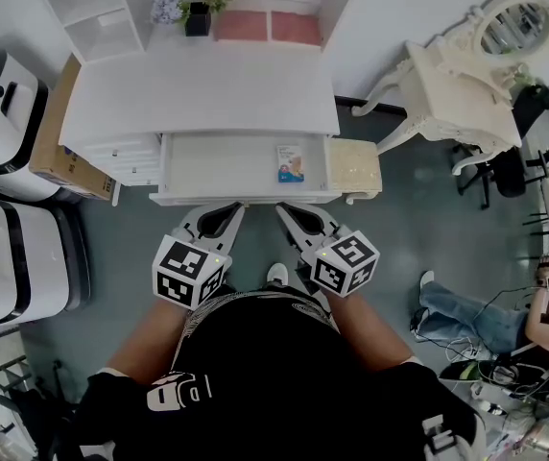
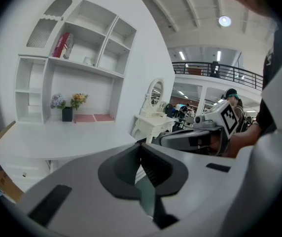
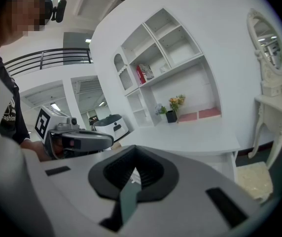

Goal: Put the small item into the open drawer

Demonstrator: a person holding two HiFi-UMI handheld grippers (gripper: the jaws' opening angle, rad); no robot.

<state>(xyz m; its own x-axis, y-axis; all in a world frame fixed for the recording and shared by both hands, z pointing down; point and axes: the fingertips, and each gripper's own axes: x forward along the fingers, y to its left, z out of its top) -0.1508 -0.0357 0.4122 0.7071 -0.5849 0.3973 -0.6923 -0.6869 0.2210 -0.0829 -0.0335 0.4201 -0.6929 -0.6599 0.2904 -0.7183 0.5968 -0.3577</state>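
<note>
A white desk (image 1: 202,89) has its wide drawer (image 1: 217,166) pulled open toward me. Inside the drawer, near its right end, lies a small blue-and-white item (image 1: 291,162). Both grippers hover side by side just in front of the drawer's front edge, their tips pointing at it. My left gripper (image 1: 240,206) (image 2: 141,145) has its jaws together with nothing between them. The jaws of my right gripper (image 1: 281,207) (image 3: 133,148) are likewise together and empty. Neither gripper touches the item. Each gripper view shows the other gripper beside it.
A cardboard box (image 1: 59,142) leans at the desk's left, beside two white machines (image 1: 6,248). A beige cushioned stool (image 1: 352,166) stands by the drawer's right end, a white vanity table (image 1: 457,84) farther right. A flower pot (image 1: 197,17) stands at the desk's back. A person (image 1: 486,315) sits on the floor at right.
</note>
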